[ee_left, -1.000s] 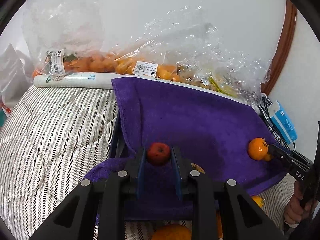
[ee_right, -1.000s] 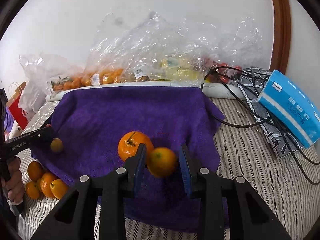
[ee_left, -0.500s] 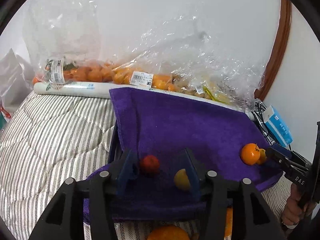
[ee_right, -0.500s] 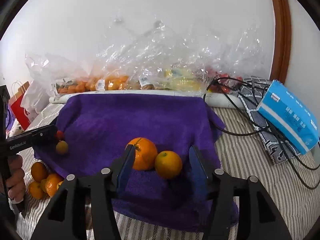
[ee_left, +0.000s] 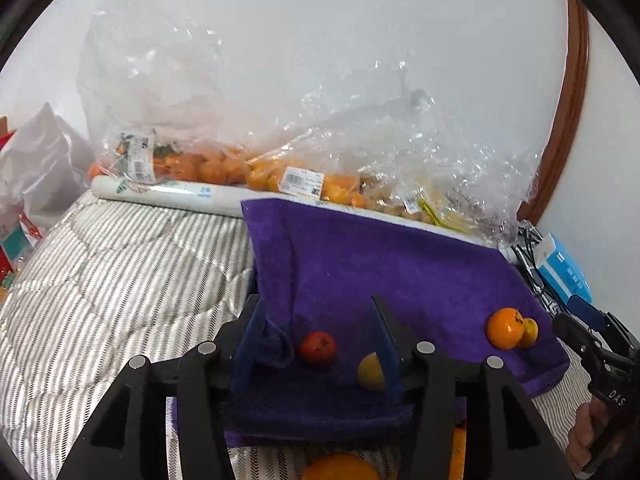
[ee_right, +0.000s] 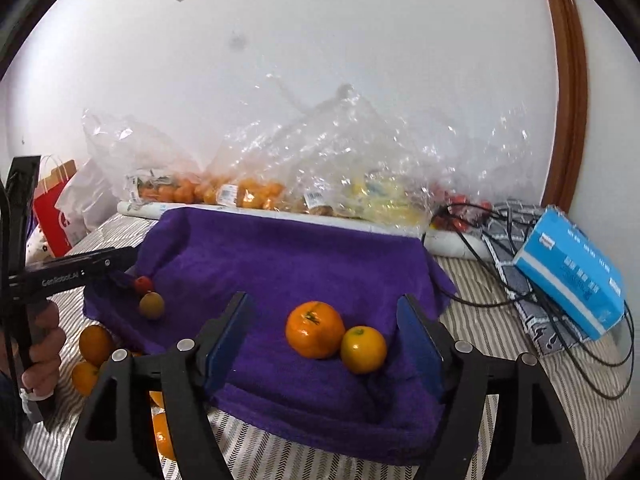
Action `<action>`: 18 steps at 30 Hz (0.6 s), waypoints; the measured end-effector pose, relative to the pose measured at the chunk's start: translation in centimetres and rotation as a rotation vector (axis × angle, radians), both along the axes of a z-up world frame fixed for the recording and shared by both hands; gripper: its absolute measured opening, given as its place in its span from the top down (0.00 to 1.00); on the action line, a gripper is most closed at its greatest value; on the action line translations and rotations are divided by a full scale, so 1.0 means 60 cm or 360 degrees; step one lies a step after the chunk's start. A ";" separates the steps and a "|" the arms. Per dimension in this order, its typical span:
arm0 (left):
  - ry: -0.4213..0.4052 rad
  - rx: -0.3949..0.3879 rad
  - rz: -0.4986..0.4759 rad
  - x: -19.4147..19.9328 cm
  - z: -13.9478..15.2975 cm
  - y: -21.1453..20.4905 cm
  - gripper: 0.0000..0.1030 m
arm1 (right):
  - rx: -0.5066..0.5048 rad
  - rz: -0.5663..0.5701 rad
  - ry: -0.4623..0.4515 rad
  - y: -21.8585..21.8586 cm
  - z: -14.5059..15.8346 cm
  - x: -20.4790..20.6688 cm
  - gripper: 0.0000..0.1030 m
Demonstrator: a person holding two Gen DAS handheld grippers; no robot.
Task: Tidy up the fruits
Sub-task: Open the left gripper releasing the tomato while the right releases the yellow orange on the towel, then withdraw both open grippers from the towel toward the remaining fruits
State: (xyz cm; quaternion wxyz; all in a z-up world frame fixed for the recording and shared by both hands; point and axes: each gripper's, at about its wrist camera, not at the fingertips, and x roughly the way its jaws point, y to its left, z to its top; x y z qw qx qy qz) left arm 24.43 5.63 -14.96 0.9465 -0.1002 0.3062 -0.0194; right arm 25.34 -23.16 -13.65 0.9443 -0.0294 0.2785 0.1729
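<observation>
A purple towel (ee_left: 380,264) (ee_right: 288,256) lies on the striped bedding. My left gripper (ee_left: 316,340) is open and empty; a small red fruit (ee_left: 318,349) (ee_right: 143,284) and a small yellow fruit (ee_left: 370,372) (ee_right: 151,305) lie on the towel between its fingers. My right gripper (ee_right: 324,332) is open and empty; an orange (ee_right: 315,330) (ee_left: 504,328) and a yellow-orange citrus (ee_right: 363,349) (ee_left: 529,332) lie touching on the towel between its fingers.
Clear plastic bags of fruit (ee_right: 256,188) (ee_left: 224,168) line the wall behind a white roll (ee_left: 168,194). Several loose oranges (ee_right: 94,346) lie on the bedding left of the towel. A blue tissue box (ee_right: 572,276) and black cables (ee_right: 520,280) lie at the right.
Both grippers opened, released their fruits onto the towel, and drew back and up. The red fruit and the yellow-orange citrus now rest on the towel.
</observation>
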 end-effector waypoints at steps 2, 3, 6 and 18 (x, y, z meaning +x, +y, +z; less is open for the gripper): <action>-0.0026 0.0024 0.0023 -0.007 0.004 0.003 0.51 | 0.0009 -0.0007 -0.0010 0.002 0.006 -0.004 0.28; -0.0036 0.0036 0.0040 -0.010 0.007 0.005 0.51 | 0.0035 -0.0023 -0.0007 0.001 0.010 -0.006 0.28; -0.0039 0.0025 0.0048 -0.018 0.011 0.011 0.52 | 0.0128 -0.0052 0.0016 0.000 0.027 -0.019 0.28; -0.0013 0.0134 0.0043 -0.101 0.005 0.045 0.51 | 0.0114 -0.0030 0.0232 0.053 0.039 -0.104 0.28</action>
